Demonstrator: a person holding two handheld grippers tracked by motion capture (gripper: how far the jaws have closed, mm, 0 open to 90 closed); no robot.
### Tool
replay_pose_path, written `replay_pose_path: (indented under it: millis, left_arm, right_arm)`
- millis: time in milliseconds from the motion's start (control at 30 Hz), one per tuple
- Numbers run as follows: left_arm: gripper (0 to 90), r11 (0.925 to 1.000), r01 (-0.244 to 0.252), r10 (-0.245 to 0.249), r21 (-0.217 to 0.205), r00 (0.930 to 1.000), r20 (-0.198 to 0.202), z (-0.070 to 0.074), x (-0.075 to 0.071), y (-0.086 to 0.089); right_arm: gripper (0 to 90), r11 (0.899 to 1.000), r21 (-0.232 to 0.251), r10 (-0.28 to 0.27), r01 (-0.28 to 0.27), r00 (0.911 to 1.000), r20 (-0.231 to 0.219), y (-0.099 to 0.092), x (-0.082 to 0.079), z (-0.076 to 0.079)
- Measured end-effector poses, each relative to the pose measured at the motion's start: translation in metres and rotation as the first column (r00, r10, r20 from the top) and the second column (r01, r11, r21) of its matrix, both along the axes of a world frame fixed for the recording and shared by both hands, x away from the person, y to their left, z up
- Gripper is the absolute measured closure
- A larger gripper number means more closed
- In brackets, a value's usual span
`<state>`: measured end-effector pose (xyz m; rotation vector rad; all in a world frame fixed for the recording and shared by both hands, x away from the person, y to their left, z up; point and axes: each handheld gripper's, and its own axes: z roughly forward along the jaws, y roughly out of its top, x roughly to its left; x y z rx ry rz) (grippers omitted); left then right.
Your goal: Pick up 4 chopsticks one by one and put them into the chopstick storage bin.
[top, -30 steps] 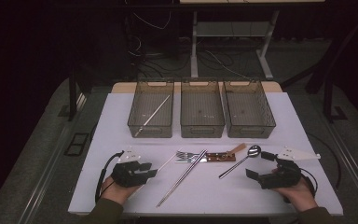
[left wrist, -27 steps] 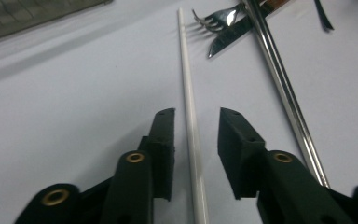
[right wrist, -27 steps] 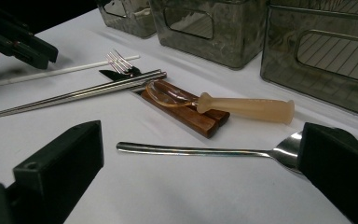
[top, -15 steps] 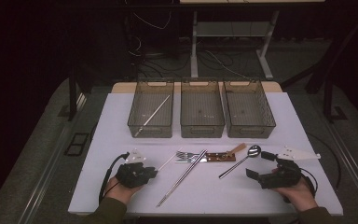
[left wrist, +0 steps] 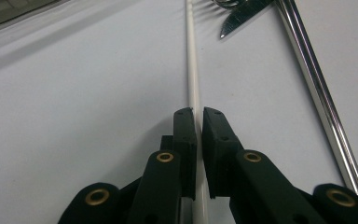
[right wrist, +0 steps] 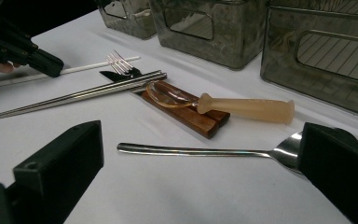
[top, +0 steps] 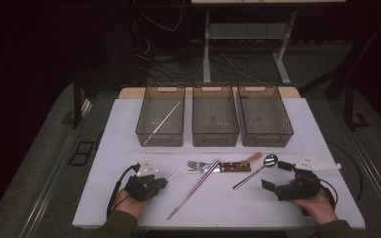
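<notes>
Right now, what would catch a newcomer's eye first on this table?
Three wire baskets stand in a row at the back, the left one holding a single stick. In front lies a jumble of cutlery: chopsticks, a fork and a spoon. The left gripper has just closed on a white stick, while the right gripper is open.

1. White chopstick (left wrist: 192,70): smooth, matt plastic.
2. Steel chopsticks (right wrist: 81,94): glossy polished metal.
3. Spoon (right wrist: 205,151): mirror-bright metal.
4. Chopstick rest (right wrist: 191,115): brown wood, satin.
5. Small amber spoon (right wrist: 242,108): translucent plastic.
6. Table cover (top: 238,206): matt white.
</notes>
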<state>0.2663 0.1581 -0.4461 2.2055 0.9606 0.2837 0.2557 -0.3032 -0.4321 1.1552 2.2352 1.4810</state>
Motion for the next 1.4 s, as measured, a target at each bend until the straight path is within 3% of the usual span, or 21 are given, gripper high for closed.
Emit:
replay_pose_path:
  millis: [167,233,500,733,1400]
  left_arm:
    - [84.1,0.9999,-0.003,0.002,-0.014,0.9997,-0.023,0.001,0.003,0.001]
    - [84.1,0.9999,0.003,-0.003,-0.013,0.9998,-0.022,0.001,0.003,0.002]
    - [84.2,0.9998,0.021,-0.021,-0.006,0.9994,-0.028,0.002,0.003,0.003]
    - [84.2,0.9989,0.046,-0.046,0.001,0.9989,-0.008,0.008,0.003,0.007]
    - [84.3,0.9983,0.056,-0.056,-0.016,0.9984,-0.005,0.020,0.006,0.029]
  right_arm:
    - [1.0,1.000,-0.013,0.005,-0.005,1.0000,-0.005,0.002,0.001,-0.002]
    - [1.0,0.999,-0.045,0.027,-0.027,0.9996,0.000,0.005,0.004,-0.004]
    - [1.0,0.992,-0.099,0.074,-0.076,0.9970,-0.021,0.016,0.007,-0.009]
    - [1.0,0.989,-0.121,0.082,-0.085,0.9962,-0.029,0.020,0.007,-0.012]
    - [1.0,0.990,-0.120,0.075,-0.076,0.9970,-0.019,0.019,0.007,-0.010]
